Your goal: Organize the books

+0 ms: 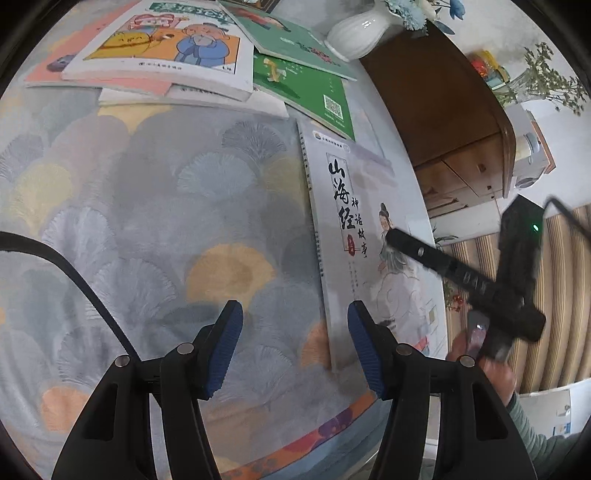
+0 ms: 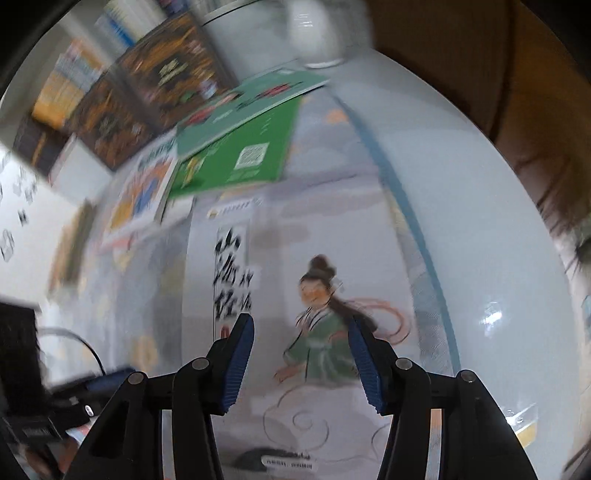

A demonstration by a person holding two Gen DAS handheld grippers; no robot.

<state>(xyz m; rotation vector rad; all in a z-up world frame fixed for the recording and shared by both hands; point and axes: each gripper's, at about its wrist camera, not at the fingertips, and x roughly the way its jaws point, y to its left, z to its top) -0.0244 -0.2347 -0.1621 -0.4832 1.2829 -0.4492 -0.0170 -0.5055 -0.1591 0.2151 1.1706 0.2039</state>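
Note:
A white book with black calligraphy and a robed figure point(image 1: 369, 236) lies flat near the table's right edge; it fills the blurred right wrist view point(image 2: 295, 295). My left gripper point(image 1: 295, 347) is open and empty, low over the tablecloth beside the book's left edge. My right gripper point(image 2: 301, 358) is open and empty just above this book's cover. From the left wrist view its body point(image 1: 480, 284) shows at the right. Further back lie a cartoon-cover book point(image 1: 166, 48) on a pink one and two green books point(image 1: 314, 92), also in the right wrist view point(image 2: 236, 155).
A white vase point(image 1: 358, 33) with blue flowers stands at the table's far right. A wooden cabinet point(image 1: 443, 122) stands beyond the table edge. Dark books point(image 2: 147, 92) stand upright at the back in the right wrist view. A black cable point(image 1: 74, 280) crosses the left.

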